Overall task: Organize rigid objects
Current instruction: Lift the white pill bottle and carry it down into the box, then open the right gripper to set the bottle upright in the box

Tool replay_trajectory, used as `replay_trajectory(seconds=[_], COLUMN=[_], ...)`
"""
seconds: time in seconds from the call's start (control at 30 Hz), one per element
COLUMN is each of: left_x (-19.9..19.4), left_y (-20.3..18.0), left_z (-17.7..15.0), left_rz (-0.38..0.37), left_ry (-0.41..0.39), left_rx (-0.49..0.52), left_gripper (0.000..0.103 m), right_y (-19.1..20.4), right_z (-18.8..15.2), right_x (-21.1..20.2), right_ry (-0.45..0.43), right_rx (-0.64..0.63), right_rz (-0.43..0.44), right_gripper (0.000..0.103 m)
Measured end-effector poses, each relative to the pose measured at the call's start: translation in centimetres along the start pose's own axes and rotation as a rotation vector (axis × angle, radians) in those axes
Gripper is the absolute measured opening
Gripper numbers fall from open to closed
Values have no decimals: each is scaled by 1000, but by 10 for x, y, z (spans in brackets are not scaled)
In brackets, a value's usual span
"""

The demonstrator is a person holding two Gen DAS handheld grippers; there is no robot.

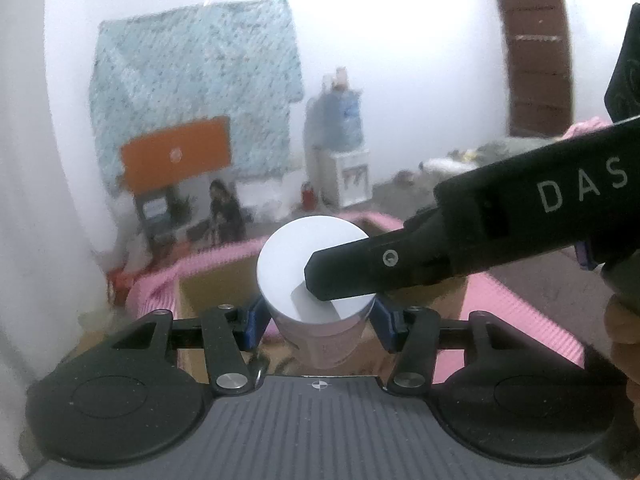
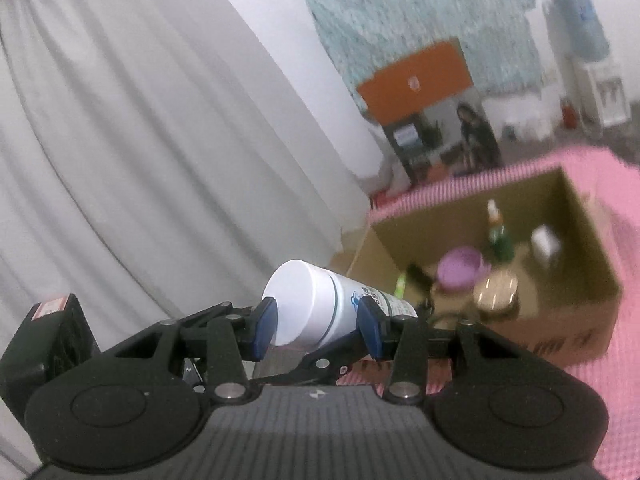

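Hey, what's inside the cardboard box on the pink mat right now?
In the cardboard box: a green spray bottle, a purple bowl, a wooden-lidded jar and a small white item. The near wall hides the near floor.

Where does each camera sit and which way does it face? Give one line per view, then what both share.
Left wrist: on the left claw, looking forward over the white bottle to the far wall; right claw's finger and a hand show.
Right wrist: on the right claw, facing the curtain and cardboard box; its own fingers show.
Shared: bottle, box, pink mat.
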State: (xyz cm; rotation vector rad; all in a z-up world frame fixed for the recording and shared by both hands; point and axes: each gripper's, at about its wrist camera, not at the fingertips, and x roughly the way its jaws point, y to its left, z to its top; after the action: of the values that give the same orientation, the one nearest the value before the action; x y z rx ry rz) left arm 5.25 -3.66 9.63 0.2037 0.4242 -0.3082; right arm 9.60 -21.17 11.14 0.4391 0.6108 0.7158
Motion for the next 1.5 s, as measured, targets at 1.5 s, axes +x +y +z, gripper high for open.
replay_trajectory(seconds=[1.5], left_x=[227], left_y=[-26], left_z=[3], left_rz=[-238], left_ry=[444], left_rx=[-122], left_gripper=[53], right_y=[-185], right_z=[66], right_x=[84], right_ry=[257], right_rx=[118], right_rz=[-253], right_gripper=[52])
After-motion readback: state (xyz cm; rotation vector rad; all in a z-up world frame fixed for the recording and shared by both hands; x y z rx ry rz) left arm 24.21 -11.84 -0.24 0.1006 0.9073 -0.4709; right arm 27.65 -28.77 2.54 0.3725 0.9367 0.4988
